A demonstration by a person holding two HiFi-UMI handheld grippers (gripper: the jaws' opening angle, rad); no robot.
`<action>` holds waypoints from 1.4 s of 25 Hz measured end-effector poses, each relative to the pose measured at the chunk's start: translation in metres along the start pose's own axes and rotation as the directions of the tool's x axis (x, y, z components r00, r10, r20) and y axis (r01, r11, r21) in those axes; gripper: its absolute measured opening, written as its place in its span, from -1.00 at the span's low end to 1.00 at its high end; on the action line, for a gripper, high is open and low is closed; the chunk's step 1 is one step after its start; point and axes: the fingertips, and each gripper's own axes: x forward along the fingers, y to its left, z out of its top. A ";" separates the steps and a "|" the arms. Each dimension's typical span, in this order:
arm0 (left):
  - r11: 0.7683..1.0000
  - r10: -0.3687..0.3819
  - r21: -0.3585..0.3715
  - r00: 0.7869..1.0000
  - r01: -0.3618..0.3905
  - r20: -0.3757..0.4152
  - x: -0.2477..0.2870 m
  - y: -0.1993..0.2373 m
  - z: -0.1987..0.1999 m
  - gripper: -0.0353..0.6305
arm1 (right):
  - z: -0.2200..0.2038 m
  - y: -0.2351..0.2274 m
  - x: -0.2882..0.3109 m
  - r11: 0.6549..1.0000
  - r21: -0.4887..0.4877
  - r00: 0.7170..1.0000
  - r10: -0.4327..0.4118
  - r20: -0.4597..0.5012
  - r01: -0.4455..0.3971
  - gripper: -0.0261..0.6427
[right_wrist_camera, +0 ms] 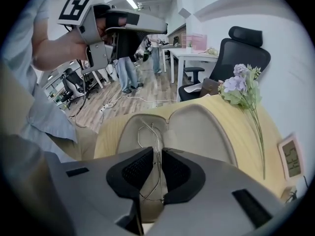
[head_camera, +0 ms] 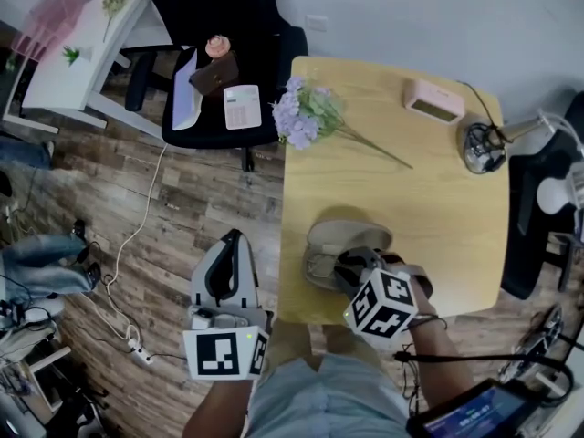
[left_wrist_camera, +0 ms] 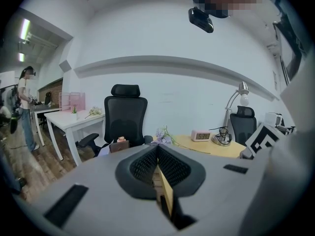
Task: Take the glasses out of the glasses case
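Lifting the glasses cleanly is the step in hand, and it probably needs a light, centred pinch. The table [head_camera: 456,181] bears the glasses case [right_wrist_camera: 197,132], which lies open near its front edge. The thin wire glasses [right_wrist_camera: 147,132] rest inside one half of the case, not yet out. The frame looks springy and slight, so the grip should close on a straight run of wire and rise straight up, or the case may drag along with it.

The right gripper [right_wrist_camera: 158,166] points steeply down into the case. Its jaws stand a narrow gap apart with the wire between the pads, which do not visibly press on it. The left gripper [left_wrist_camera: 157,154] hangs off the table's side over the floor, its jaws together and empty.
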 end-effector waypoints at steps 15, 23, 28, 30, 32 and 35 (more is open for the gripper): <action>1.000 0.015 -0.016 1.000 -0.015 -0.001 0.000 0.011 0.000 -0.88 | -0.005 0.012 0.008 0.994 0.021 0.993 0.104 -0.053 -0.103 -0.83; 1.000 0.005 -0.013 1.000 -0.005 0.003 0.000 0.007 0.002 -0.88 | -0.002 0.011 0.002 0.997 0.011 0.997 0.076 -0.011 -0.076 -0.86; 1.000 -0.001 -0.006 1.000 0.001 0.010 -0.001 0.004 0.005 -0.88 | 0.003 0.005 -0.006 0.999 0.017 0.999 0.044 0.023 -0.044 -0.86; 1.000 -0.004 -0.004 1.000 0.005 0.015 -0.002 0.003 0.008 -0.88 | 0.006 0.003 -0.010 0.999 0.021 0.999 0.031 0.038 -0.031 -0.87; 1.000 -0.008 0.001 1.000 0.008 0.022 -0.003 0.001 0.011 -0.88 | 0.008 0.002 -0.013 0.999 0.024 0.998 0.020 0.054 -0.021 -0.87; 1.000 -0.013 0.008 0.999 0.013 0.033 -0.002 -0.003 0.015 -0.88 | 0.010 -0.002 -0.018 1.000 0.030 0.997 -0.007 0.080 0.004 -0.87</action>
